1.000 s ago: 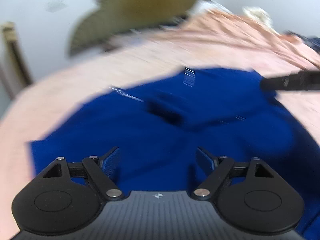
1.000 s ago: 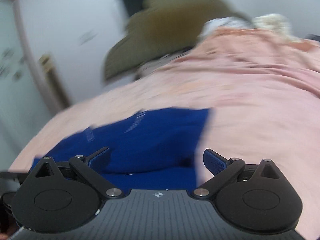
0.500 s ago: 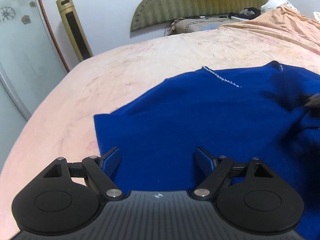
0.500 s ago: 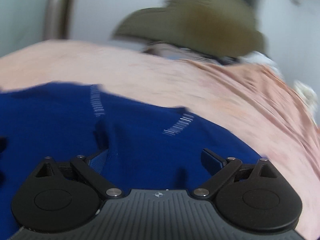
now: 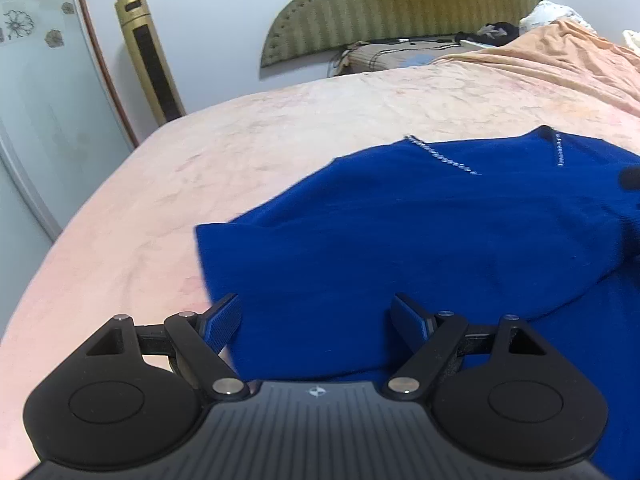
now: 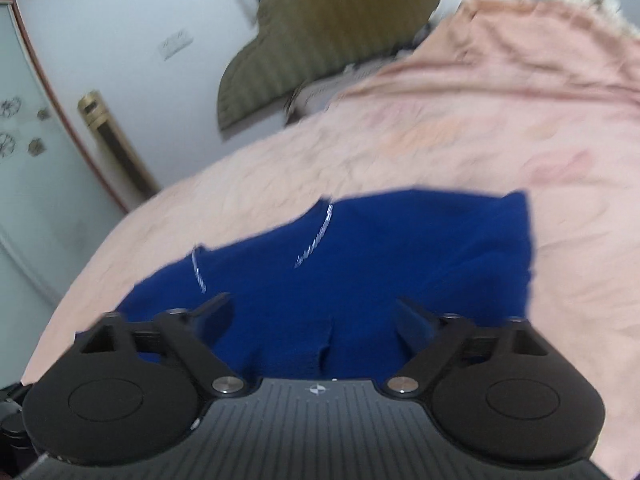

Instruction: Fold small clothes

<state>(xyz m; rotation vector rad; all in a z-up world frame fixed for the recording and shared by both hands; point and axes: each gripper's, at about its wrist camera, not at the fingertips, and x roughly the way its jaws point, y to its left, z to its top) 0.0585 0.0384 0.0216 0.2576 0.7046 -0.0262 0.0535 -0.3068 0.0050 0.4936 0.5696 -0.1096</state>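
Observation:
A royal-blue knit garment [image 5: 420, 232] with small silver trim lines lies spread on the pink bed [image 5: 240, 152]. It also shows in the right wrist view [image 6: 380, 272]. My left gripper [image 5: 316, 320] is open and empty, low over the garment's near left corner. My right gripper [image 6: 316, 320] is open and empty, over the garment's near edge, where a small fold or slit shows. A dark tip of the right gripper shows at the right edge of the left wrist view [image 5: 630, 176].
An olive headboard [image 5: 400, 8] and pillows [image 5: 380, 56] stand at the bed's far end. A rumpled peach blanket [image 5: 560, 56] lies at the far right. A gold tower fan [image 5: 148, 56] and a glass door [image 5: 32, 120] stand to the left of the bed.
Both grippers have swung over the garment, still open. The left view has steadied over the garment's left corner. The right view has turned and now faces the garment's top edge and headboard.

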